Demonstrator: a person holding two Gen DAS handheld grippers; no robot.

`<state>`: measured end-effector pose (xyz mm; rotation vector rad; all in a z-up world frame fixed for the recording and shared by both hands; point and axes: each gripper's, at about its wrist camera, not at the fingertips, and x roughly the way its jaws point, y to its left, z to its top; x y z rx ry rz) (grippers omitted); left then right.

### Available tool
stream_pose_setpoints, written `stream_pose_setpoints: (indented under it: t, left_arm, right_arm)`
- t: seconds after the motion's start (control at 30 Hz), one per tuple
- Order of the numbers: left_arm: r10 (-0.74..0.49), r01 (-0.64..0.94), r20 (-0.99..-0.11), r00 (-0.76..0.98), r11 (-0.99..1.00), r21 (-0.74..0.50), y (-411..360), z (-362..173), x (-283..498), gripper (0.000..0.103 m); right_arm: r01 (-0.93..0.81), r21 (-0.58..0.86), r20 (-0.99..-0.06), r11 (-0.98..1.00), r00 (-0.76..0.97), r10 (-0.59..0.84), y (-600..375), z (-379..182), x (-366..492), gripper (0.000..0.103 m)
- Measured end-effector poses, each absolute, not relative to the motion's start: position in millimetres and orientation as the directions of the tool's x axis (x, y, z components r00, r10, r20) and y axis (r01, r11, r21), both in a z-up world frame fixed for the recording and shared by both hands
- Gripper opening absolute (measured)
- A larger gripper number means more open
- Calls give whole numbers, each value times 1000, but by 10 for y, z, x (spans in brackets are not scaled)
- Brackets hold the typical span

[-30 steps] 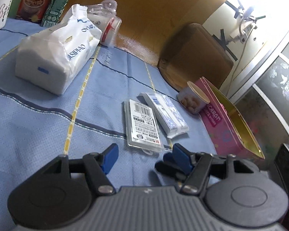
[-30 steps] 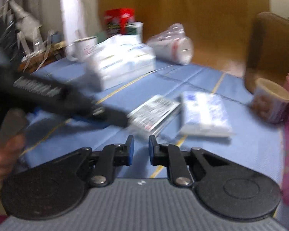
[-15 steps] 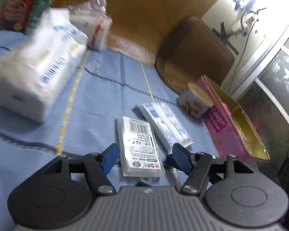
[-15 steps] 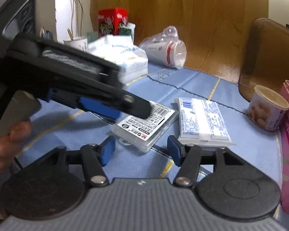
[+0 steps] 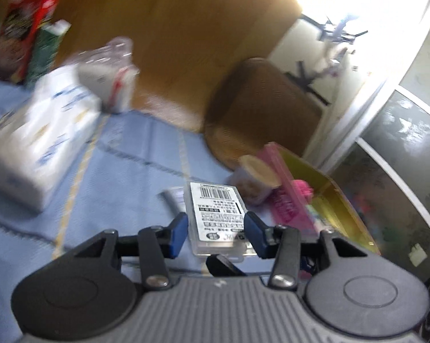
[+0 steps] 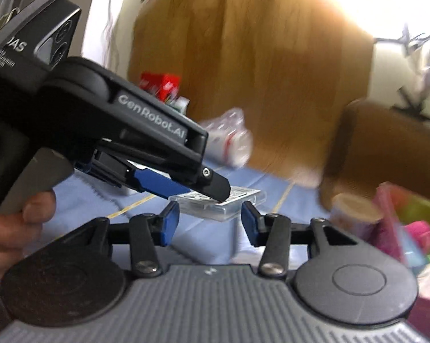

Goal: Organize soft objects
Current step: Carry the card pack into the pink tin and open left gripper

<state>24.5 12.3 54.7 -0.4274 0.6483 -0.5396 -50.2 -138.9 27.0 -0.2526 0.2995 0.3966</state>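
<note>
Left gripper: my left gripper (image 5: 216, 230) has the clear pack (image 5: 216, 214) between its blue pads (image 5: 177, 233); the jaws are closing and the pads sit against the pack's sides, so I read it as gripped.
Pack: lifted off the blue cloth (image 5: 114, 188), barcode label up, in front of the cup (image 5: 257, 177) and the pink box (image 5: 289, 197).
Right gripper: my right gripper (image 6: 207, 224) stands parted with its jaws closing; the pack (image 6: 229, 203) lies ahead of the pads (image 6: 169, 223), and they are not pressing on it.
Only in the right view: my hand (image 6: 17, 223) on the left gripper's handle, that gripper seen from the side (image 6: 197, 183) with its tip over the pack, and a pink soft thing (image 6: 420, 228) by the box.
Only in the left view: the big white tissue pack (image 5: 43, 143) to the left, a second flat pack (image 5: 173, 197) mostly hidden behind the held one, and the gold inside of the pink box.
Counts: two grippers, one cup, one pink box, one tissue pack, two flat packs, one bagged stack of cups (image 5: 112, 83), two cartons (image 5: 29, 31) at the back.
Surface: blue cloth with yellow and dark stripes.
Room: wooden wall (image 6: 257, 71), brown chair (image 5: 260, 105), bright window glare; both views are motion-blurred.
</note>
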Motion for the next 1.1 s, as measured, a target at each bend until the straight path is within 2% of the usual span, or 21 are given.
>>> stream_pose_setpoints:
  t: [0.13,0.27,0.5,0.63,0.73,0.83,1.1]
  left_arm:
    - [-652,456,-404,642,748,-482,-358,830,268,43]
    - [-714,575,-400,574,700,-424,-1072,994,359,43]
    - [-765,671,-470,440,628,-394,-2270,847,590,43]
    - [-730,671,-507,459,658,-341,-2738,718,768,45]
    - [-669,636,-561,488,713,-296,-2877,652,849,45]
    - [-680,636,-544,491,707,-310,-2739,675,795,47]
    - [-610,629,-557,564,754,-189,-2444,720,471,47]
  right_arm:
    - [-306,-196,-235,932,937,259,-1721,447,-653,50]
    - [-152,-226,-158,962,980,117,-2166,518,-757,50]
    - [39,-144,-204,989,977,-69,-3093,410,-720,50]
    - [82,-169,-253,982,960,-124,-3343,317,-418,50]
    - [188,-269,-291,944,919,-266,-3446,214,-131,50]
    - [181,-173,-289,968,930,-226,-3604,238,-231,50]
    - [202,-28,-264,979,943,-202,-3582,231,-551,50]
